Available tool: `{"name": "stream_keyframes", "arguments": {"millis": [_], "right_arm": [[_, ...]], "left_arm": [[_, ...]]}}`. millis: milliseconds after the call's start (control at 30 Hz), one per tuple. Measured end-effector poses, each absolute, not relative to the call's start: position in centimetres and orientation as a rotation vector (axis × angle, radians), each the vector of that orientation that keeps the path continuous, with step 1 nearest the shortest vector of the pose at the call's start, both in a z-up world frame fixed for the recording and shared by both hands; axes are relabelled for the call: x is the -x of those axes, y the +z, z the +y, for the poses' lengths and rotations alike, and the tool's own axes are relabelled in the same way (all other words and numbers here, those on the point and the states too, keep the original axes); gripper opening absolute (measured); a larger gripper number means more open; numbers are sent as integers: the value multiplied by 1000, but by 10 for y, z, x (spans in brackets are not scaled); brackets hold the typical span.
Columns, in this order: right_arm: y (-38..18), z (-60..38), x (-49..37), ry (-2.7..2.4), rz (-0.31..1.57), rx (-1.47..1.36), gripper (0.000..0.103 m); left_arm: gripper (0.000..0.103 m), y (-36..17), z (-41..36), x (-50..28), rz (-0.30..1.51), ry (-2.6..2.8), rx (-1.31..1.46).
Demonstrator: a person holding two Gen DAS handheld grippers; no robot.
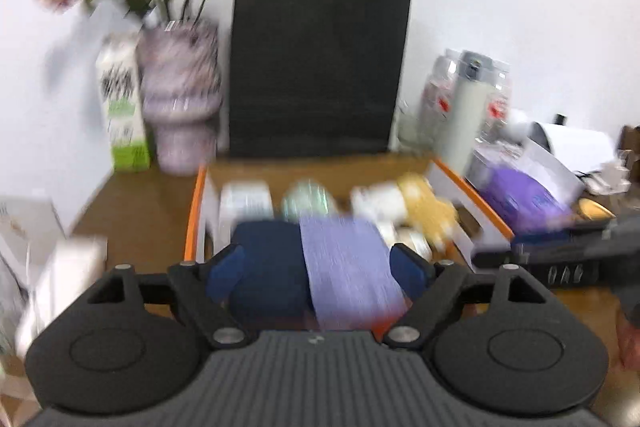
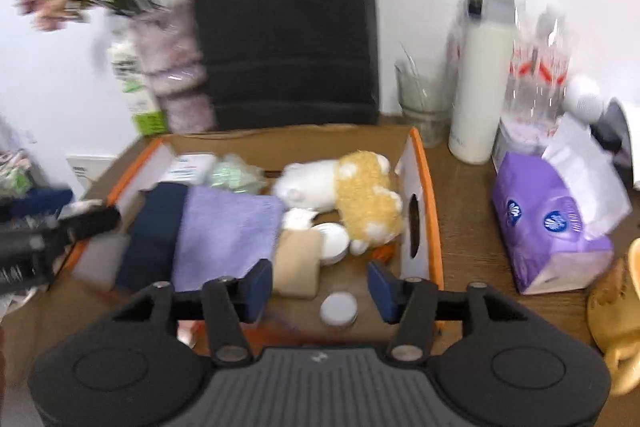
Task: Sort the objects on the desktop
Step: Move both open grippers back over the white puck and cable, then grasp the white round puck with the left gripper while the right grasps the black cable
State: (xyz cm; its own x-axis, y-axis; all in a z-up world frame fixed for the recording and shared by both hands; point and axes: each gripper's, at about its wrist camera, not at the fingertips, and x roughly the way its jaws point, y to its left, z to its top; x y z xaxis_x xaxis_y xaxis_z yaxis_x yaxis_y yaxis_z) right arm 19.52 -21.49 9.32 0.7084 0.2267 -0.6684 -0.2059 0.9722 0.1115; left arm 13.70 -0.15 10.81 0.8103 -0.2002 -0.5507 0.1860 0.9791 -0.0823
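Both tools are released. The left gripper (image 1: pixel 316 267) stands with its 2 blue pads wide apart over the near part of the cardboard box (image 2: pixel 424 195), and the folded purple cloth (image 2: pixel 228 227) and dark blue cloth (image 2: pixel 156 227) show between them; blur hides whether a pad touches the fabric. The right gripper (image 2: pixel 320 287) is spread with nothing in it, above a small round lid (image 2: pixel 339 309) on the box floor.

The box already holds the task's things: the cloths at left, a plush toy (image 2: pixel 360 199) at far right, a tan pad (image 2: pixel 298 263) and small tins in the middle. It looks crowded, so a pad lowered carelessly could snag a cloth edge or shove the toy over the wall.

The box sits on a brown wooden table (image 2: pixel 472 227) against a white wall, with a black paper bag (image 1: pixel 320 63) behind, a vase of flowers (image 1: pixel 180 99) far left, and a white flask (image 2: pixel 480 87) and purple tissue pack (image 2: pixel 548 223) right.
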Motion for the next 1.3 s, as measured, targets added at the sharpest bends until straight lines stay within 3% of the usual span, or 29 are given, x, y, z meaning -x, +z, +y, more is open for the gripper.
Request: {"name": "stream_keyframes", "arguments": {"millis": [100,267,433,733,933,1033,1067,1167,1300], "right_arm": [[89,-212,-134,280,668,29,74],[69,-212,-47,316,643,46,79],[39,-225,12,323,666,-91,79],[10,-199,60,306,632,12,80],[4,-192,66,246,619,49,75],[3,-185,68,259,604,88,67],[3,-182,68,251,603,110,57],[1,-178,67,251,607,134,52],[4,-189,69,280,635,83,54]], "left_arm": [[85,85,10,-79,594,-200,57],[86,48,16,-8,630,-237,2],[86,24,22,32,662,-233,34],[86,7,11,53,642,-209,-73],[87,6,9,51,653,-265,-56],[87,12,1,53,607,-345,-34],[88,14,-3,50,601,-368,-6],[88,15,-21,33,625,-436,25],[75,12,-44,19,639,-459,-18]]}}
